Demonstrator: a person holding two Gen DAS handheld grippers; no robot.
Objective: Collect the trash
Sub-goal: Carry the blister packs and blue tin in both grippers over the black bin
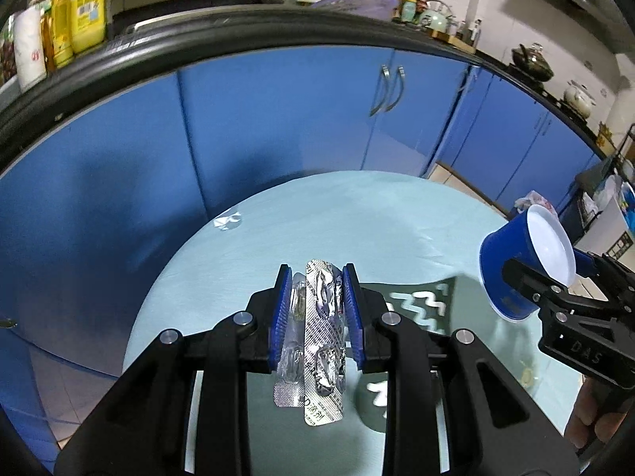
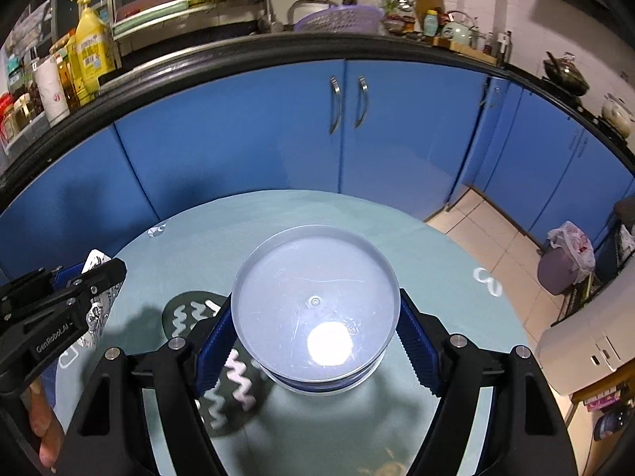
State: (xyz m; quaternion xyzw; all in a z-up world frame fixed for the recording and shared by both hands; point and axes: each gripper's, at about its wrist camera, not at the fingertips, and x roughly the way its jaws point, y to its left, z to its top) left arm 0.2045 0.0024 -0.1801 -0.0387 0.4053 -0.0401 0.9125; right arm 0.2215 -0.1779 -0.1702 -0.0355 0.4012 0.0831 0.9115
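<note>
Clamped between the narrow jaws of the left gripper (image 1: 315, 309), two spent foil blister packs (image 1: 319, 341) stand on edge above the pale green round table (image 1: 278, 230), while to the right the right gripper (image 2: 315, 339) holds a blue plastic cup (image 1: 520, 265) tilted above the table, its white mouth turned toward the left gripper. Further right, on the floor by the cabinets, a lined trash bin (image 2: 565, 265) waits. For a clean transfer, the packs are best brought end-first over the cup's rim and released only once well inside, with the cup kept steady.
</note>
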